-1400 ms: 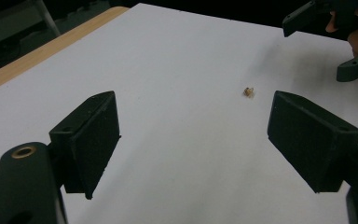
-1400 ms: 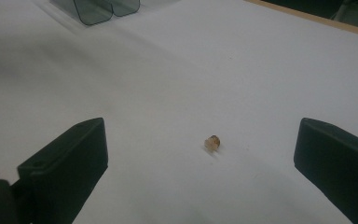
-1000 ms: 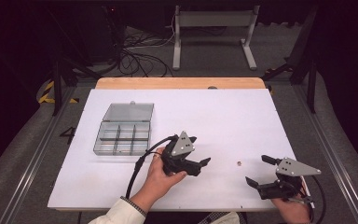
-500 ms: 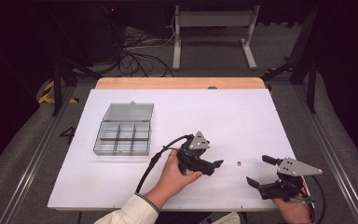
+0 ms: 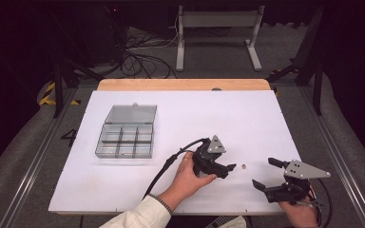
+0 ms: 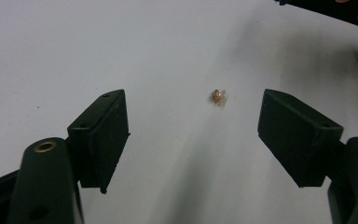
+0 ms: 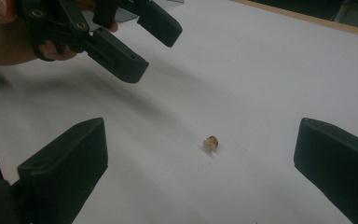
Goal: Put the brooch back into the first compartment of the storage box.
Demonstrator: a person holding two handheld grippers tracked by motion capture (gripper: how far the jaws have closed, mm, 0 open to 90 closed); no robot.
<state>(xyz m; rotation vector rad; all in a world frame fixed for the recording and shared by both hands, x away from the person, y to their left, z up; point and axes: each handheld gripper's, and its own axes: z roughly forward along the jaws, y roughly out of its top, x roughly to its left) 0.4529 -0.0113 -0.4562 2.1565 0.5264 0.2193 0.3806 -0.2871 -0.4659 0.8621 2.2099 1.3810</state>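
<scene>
A tiny brass-coloured piece (image 5: 242,166) lies on the white table (image 5: 204,118), right of centre near the front. My left gripper (image 5: 227,169) is open just to its left, jaws pointing at it. In the left gripper view the piece (image 6: 218,96) lies a little ahead of the open left gripper (image 6: 193,121), apart from both jaws. My right gripper (image 5: 264,174) stands open to the piece's right. In the right gripper view the piece (image 7: 210,143) lies between and ahead of the wide-open right gripper (image 7: 201,158), with the left gripper (image 7: 144,44) beyond at upper left.
A clear plastic compartment box (image 5: 125,141) with its lid (image 5: 132,114) folded back sits on the table's left half. A wooden strip (image 5: 185,84) runs along the far edge. Cables trail from both grippers toward the front edge.
My left gripper has moved right across the table to the small piece, staying open. The right gripper has stayed put.
</scene>
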